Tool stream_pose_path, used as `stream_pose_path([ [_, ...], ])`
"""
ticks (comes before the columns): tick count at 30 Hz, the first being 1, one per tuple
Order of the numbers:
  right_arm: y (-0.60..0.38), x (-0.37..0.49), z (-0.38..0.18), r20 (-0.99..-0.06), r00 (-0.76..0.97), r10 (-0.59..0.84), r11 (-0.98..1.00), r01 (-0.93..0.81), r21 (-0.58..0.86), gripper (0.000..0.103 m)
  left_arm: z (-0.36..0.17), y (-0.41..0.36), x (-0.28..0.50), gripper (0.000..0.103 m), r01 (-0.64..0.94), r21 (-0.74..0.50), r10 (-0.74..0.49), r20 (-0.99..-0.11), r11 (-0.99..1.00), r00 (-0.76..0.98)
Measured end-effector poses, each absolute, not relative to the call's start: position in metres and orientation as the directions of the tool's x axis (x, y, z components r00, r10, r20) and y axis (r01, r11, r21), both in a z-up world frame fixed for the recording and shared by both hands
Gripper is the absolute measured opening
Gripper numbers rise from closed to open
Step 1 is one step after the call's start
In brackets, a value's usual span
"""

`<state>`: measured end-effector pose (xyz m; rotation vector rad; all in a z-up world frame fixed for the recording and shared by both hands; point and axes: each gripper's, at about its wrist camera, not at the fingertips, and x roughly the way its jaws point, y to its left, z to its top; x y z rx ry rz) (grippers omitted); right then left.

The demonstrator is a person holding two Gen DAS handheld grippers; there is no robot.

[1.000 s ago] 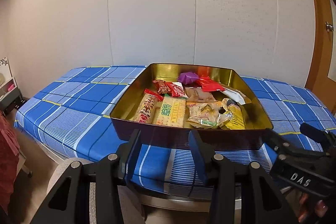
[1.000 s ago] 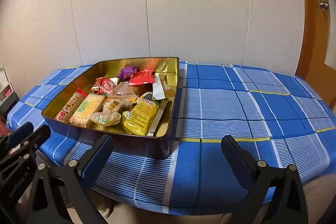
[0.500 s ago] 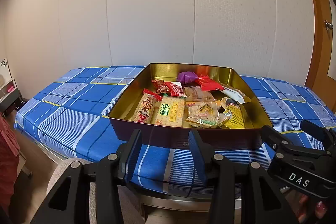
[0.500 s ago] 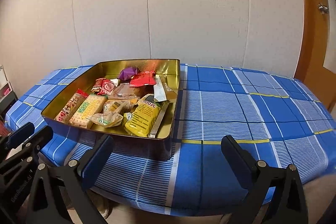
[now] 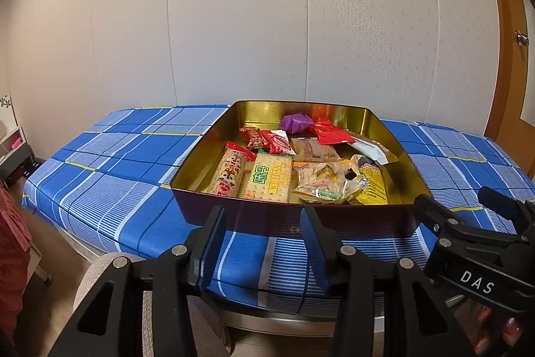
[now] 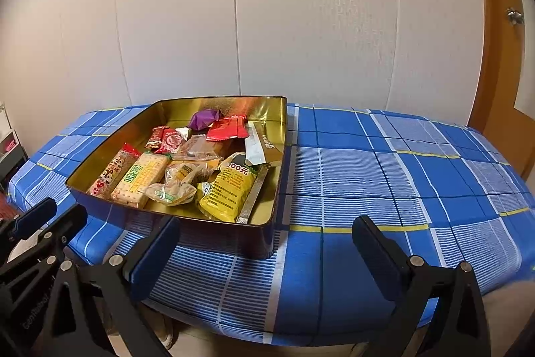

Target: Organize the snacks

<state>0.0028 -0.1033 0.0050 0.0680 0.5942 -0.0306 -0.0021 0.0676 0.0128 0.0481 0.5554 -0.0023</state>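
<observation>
Before the tin (image 5: 294,223), both grippers stay parted, barely shifted.

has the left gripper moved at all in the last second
Yes, slightly. In the left wrist view the gold tin has slid a little left and lower against the left gripper, so it drifted right and tipped upward.

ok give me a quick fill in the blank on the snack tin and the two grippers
1. The snacks all lie inside the gold tin, which stands on a ____ checked cloth.
2. The crinkled wrapper nearest the tin's far wall is ____.
3. The left gripper and the right gripper both hold ____.
4. The yellow packet lies near the tin's ____ side.

Missing words: blue; purple; nothing; right
</observation>
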Motion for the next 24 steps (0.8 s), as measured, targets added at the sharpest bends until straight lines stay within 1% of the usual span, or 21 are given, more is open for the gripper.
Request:
stream_pose_path([
  [18,-0.1051,0.0036,0.0045,-0.563,0.827,-0.013,0.998,0.047,0.045,0.103,0.0117,0.0671,-0.0007,0.047,0.022,0.034,-0.001,-0.532,0.999,0.847],
  [24,-0.1091,0.0027,0.0060,-0.562,0.827,-0.015,0.997,0.053,0.052,0.103,0.0132,0.0709,-0.0005,0.047,0.009,0.021,0.003,-0.517,1.000,0.856],
])
